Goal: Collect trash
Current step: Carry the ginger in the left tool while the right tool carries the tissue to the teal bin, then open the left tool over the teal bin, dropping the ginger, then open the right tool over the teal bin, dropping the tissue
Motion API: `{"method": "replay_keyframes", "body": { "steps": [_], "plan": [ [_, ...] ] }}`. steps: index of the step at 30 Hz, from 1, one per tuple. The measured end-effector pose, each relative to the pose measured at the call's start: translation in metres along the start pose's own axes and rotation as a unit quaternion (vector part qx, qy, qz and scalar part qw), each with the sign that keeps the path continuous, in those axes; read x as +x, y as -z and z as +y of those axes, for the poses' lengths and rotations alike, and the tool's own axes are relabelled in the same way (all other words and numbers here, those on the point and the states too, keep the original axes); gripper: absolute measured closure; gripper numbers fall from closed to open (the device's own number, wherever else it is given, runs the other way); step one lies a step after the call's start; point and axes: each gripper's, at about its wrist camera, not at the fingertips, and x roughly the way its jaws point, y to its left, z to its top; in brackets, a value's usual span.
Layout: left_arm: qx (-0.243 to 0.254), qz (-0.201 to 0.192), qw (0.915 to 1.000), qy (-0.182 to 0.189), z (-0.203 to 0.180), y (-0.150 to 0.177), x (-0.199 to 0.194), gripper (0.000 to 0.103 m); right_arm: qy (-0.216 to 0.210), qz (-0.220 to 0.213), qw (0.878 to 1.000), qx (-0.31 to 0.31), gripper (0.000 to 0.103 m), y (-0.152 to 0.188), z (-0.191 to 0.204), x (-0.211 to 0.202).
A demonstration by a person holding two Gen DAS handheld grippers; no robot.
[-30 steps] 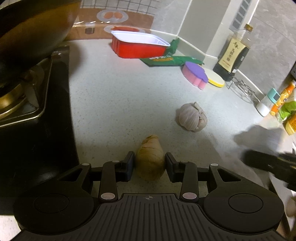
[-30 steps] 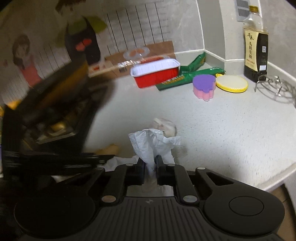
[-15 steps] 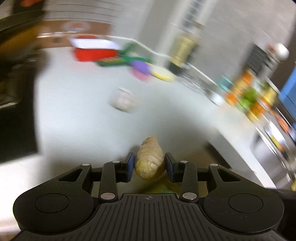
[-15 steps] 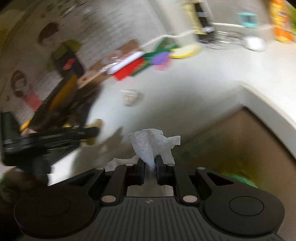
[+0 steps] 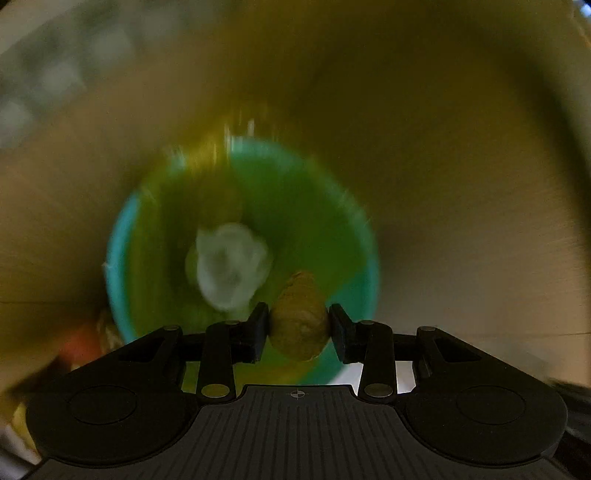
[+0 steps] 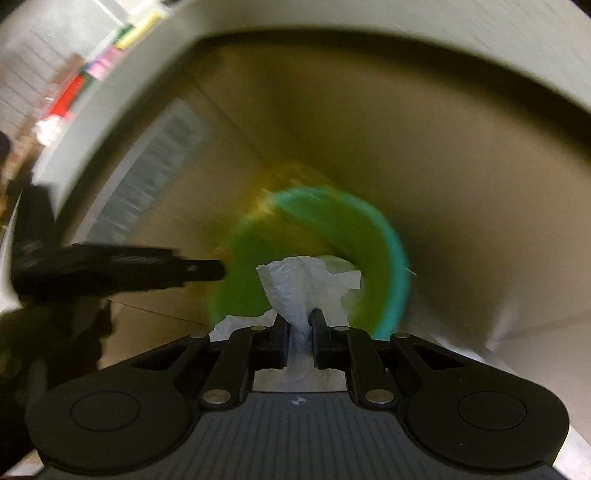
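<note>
Both views blurred, pointing down at a teal-rimmed bin (image 5: 122,258) with a green liner. Left gripper (image 5: 298,328) clamped on a ginger piece (image 5: 298,325), pads pressing both its sides, held just above the bin's near rim. Right gripper (image 6: 298,328) pinched almost fully together on a crumpled white tissue (image 6: 299,284), which sticks up over the bin (image 6: 395,258) opening. Another white crumpled wad (image 5: 229,266) lying inside the bin, near its middle. Left gripper also seen in right wrist view as a dark blurred shape (image 6: 199,271) left of the bin. Pale countertop edge (image 6: 406,22) above the bin.
</note>
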Motion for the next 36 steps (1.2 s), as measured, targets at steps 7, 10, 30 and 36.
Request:
{"method": "replay_keyframes", "body": {
  "steps": [7, 10, 30, 36],
  "plan": [
    [0.004, 0.053, 0.9958, -0.074, 0.028, -0.027, 0.140, 0.062, 0.061, 0.014, 0.997, 0.038, 0.091, 0.035, -0.045, 0.011],
    [-0.044, 0.063, 0.9946, -0.070, 0.052, -0.033, 0.165, 0.063, 0.077, 0.030, 0.995, 0.050, 0.091, 0.047, -0.056, 0.022],
    [-0.019, -0.038, 0.9987, 0.029, 0.082, 0.070, 0.082, 0.064, 0.017, 0.058, 0.995, -0.075, 0.091, -0.059, 0.020, 0.151],
    [-0.016, -0.052, 0.9980, 0.032, 0.084, 0.110, 0.070, 0.064, 0.016, 0.152, 0.986, -0.060, 0.085, -0.078, 0.032, 0.256]
  ]
}}
